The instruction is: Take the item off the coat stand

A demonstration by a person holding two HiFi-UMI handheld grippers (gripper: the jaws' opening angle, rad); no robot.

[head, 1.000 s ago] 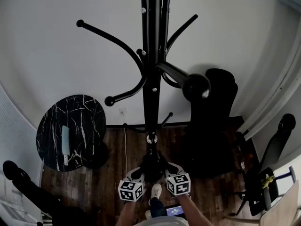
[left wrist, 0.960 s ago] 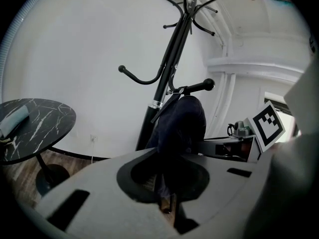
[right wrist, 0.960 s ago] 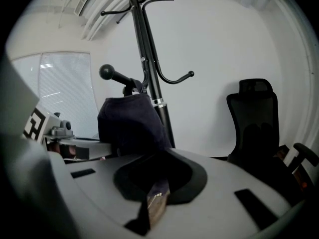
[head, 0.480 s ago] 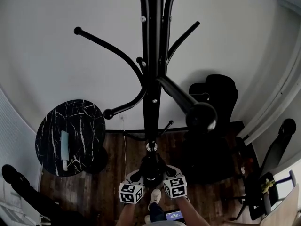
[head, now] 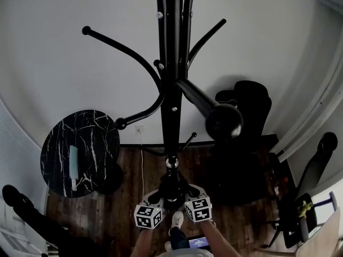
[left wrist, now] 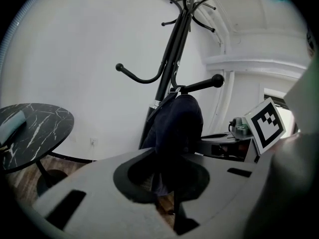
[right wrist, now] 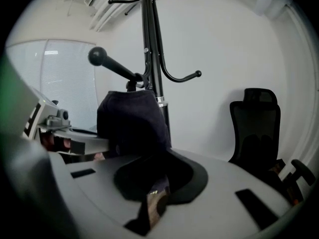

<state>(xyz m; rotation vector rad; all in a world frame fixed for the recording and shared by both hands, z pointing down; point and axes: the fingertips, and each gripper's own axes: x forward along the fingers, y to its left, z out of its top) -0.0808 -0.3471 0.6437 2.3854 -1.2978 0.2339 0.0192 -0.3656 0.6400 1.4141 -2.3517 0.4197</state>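
A black coat stand [head: 172, 90] rises in front of me, with curved hooks and one ball-tipped hook [head: 224, 121] close to the head camera. Low down by its pole, a dark navy cap-like item [head: 172, 187] sits between my two grippers. My left gripper [head: 161, 196] is shut on the dark item [left wrist: 177, 128], and so is my right gripper [head: 187, 193], seen with the item [right wrist: 130, 121] in its own view. In both gripper views the item's top lies just under the ball-tipped hook [left wrist: 218, 78]; whether they touch I cannot tell.
A round black marble table [head: 80, 151] carrying a pale blue object [head: 74, 161] stands at the left. A black office chair [head: 244, 127] is right of the stand, and another chair [head: 316, 165] stands at the far right. Wooden floor lies below, with a white wall behind.
The head view has swayed slightly, so the near hook sits a little differently. Both grippers stay shut on the dark item in nearly the same place.
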